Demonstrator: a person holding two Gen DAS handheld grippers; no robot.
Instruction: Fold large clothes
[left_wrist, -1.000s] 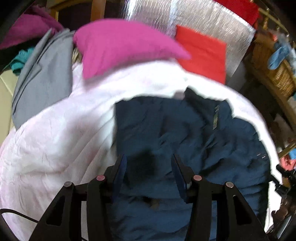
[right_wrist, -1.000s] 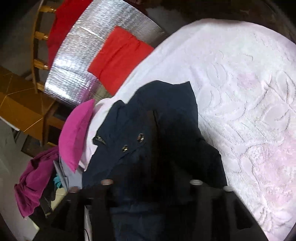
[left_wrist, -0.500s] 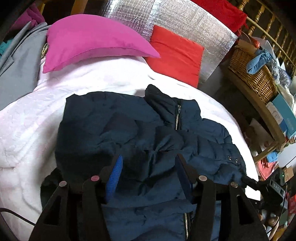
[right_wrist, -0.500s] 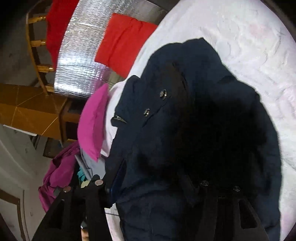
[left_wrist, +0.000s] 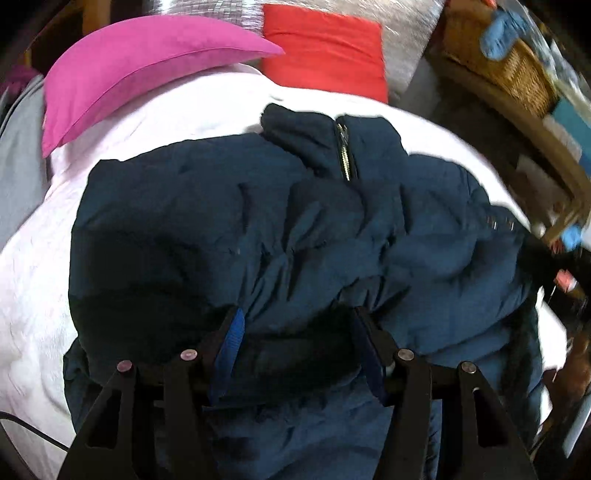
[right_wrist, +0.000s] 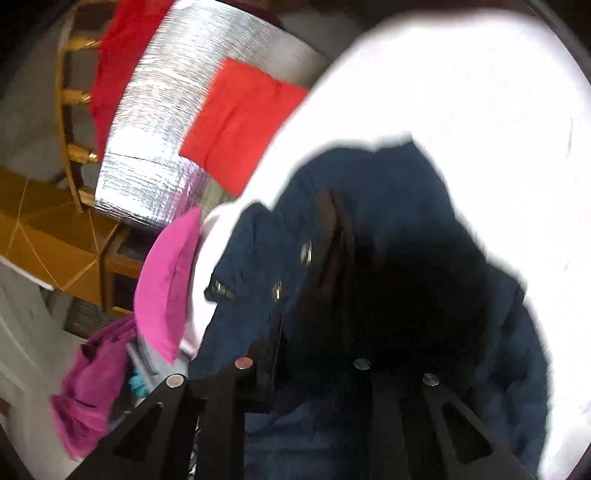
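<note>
A navy puffer jacket (left_wrist: 258, 229) lies bunched on a pale pink bedspread (left_wrist: 33, 280), its collar and zip at the far end. My left gripper (left_wrist: 295, 332) is open, its blue-padded fingers (left_wrist: 231, 343) low over the jacket's near folds. In the right wrist view the jacket (right_wrist: 388, 206) fills the middle, its snap buttons showing. My right gripper (right_wrist: 314, 325) sits down in the dark fabric; its fingertips are buried and I cannot see how the jaws stand.
A magenta pillow (left_wrist: 140, 70) and a red cushion (left_wrist: 325, 48) lie at the bed's head against a silver foil panel (right_wrist: 177, 110). A wicker basket (left_wrist: 502, 62) on a wooden shelf stands right. Purple and grey clothes (right_wrist: 92, 387) pile at the left.
The left gripper has come closer and lower over the jacket, which now fills more of its view. The right view has shifted, showing more bare bedspread beyond the jacket.
</note>
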